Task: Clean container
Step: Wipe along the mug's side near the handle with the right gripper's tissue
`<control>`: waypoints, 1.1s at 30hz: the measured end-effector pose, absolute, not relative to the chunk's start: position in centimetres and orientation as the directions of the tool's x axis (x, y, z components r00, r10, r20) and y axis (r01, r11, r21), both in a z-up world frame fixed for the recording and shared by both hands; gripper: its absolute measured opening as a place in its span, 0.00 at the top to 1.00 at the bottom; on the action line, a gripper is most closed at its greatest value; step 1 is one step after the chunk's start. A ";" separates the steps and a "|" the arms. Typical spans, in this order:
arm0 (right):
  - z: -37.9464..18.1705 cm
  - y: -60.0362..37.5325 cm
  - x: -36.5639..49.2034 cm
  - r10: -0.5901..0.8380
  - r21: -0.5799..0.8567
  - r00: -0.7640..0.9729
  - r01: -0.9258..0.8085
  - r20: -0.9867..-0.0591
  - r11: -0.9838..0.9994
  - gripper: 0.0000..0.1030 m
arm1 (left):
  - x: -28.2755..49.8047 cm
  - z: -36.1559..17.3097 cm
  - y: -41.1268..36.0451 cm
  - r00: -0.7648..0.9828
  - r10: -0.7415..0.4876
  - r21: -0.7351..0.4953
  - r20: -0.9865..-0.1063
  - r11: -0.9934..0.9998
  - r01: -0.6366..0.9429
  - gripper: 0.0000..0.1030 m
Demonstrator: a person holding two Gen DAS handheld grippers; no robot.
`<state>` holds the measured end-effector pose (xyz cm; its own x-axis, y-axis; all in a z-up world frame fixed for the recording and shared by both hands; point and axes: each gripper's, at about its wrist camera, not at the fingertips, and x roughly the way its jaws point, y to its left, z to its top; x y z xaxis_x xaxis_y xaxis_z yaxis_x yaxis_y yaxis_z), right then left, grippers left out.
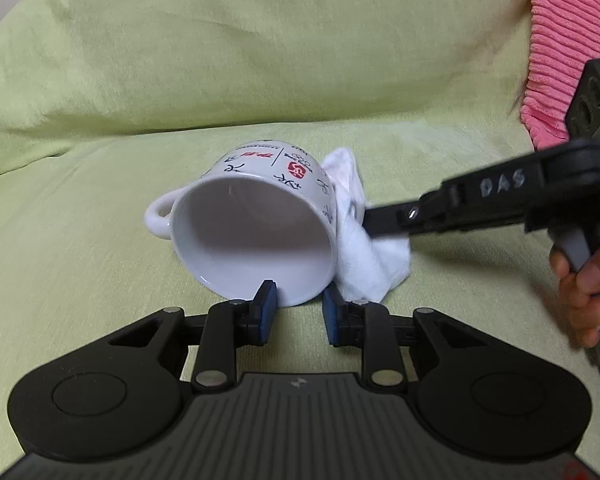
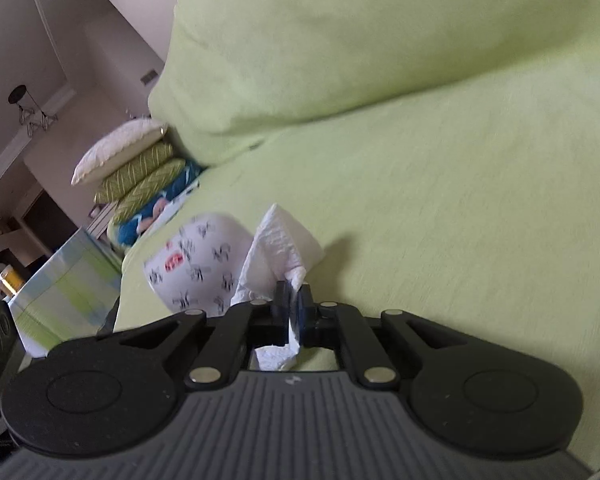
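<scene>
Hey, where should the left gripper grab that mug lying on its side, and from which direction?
Grip the mug by the lower rim wall, coming straight in from the open-mouth side. It lies tipped with the mouth facing the left gripper, whose open jaws already straddle that rim. The handle points away to the left, and the tissue, pinched by the right gripper, crowds the right side.
</scene>
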<state>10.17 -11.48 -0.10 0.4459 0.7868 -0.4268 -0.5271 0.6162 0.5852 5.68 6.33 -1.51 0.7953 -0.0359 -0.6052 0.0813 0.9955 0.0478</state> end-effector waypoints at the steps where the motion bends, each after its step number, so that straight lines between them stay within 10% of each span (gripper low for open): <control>1: 0.4 -11.6 10.4 0.791 0.578 0.455 -0.541 -0.409 0.611 0.97 | 5.8 -1.5 6.7 0.800 -0.041 0.035 -0.599 0.996 0.077 0.72; 13: 2.2 -7.8 17.6 0.878 0.621 0.218 -0.636 -0.426 0.459 0.96 | 6.0 0.0 7.9 0.830 -0.044 -0.064 -0.555 0.998 0.010 0.79; 21: 3.8 -7.7 9.6 0.954 0.566 0.208 -0.770 -0.215 0.295 0.96 | 4.1 -0.4 10.8 0.816 0.000 -0.068 -0.577 0.997 -0.048 0.86; 33: 1.3 -7.1 16.6 0.962 0.803 0.160 -0.530 -0.221 0.272 1.00 | 1.3 -1.4 12.1 0.810 -0.026 -0.069 -0.585 0.997 -0.018 0.83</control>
<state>16.55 -7.10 1.26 0.1602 0.9621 -0.2207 -0.5295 0.2724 0.8033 1.33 12.13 -1.40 0.8105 -0.0260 -0.5852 -0.0178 0.9975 -0.0690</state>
